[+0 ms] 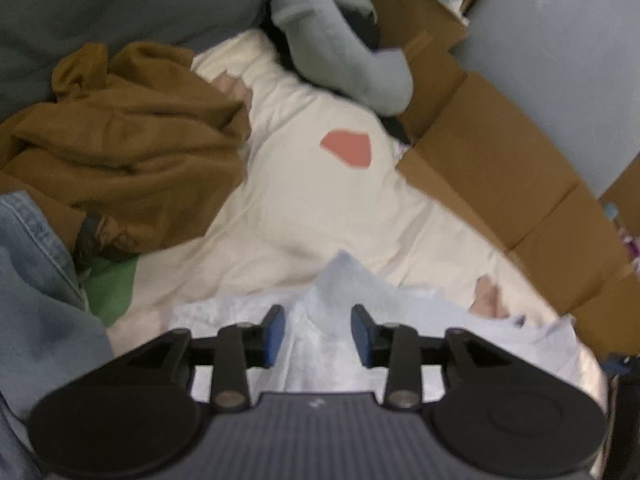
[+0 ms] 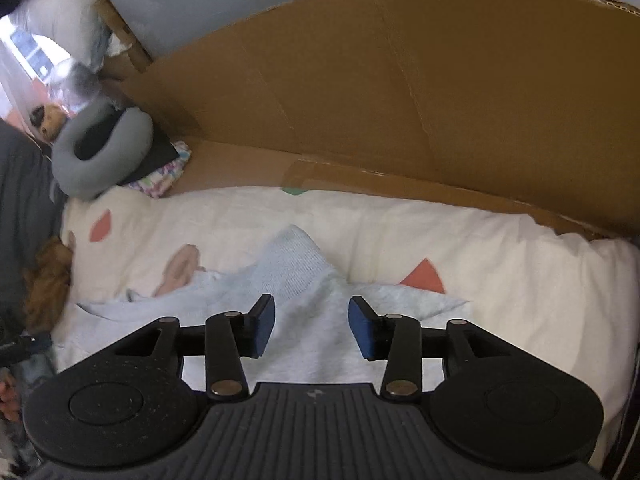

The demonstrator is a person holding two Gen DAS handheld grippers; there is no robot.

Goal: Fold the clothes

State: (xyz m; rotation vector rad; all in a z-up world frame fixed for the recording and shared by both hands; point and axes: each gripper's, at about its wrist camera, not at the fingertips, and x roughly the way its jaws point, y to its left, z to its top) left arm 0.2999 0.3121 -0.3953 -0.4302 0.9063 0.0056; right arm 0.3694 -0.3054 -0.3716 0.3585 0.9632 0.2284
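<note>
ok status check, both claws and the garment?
Left claw open, right claw open, nothing gripped. Light blue garment lying on cream quilt, a fold peaking between each pair of pads. Brown garment heaped alongside, clear of it.

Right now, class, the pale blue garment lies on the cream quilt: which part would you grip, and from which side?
Probably grip the raised ribbed peak of the pale blue garment, coming from above and the near side. It stands up in a ridge between the open pads of the right gripper, so the pads can close across it; the rest lies flat on the cream quilt.
</note>
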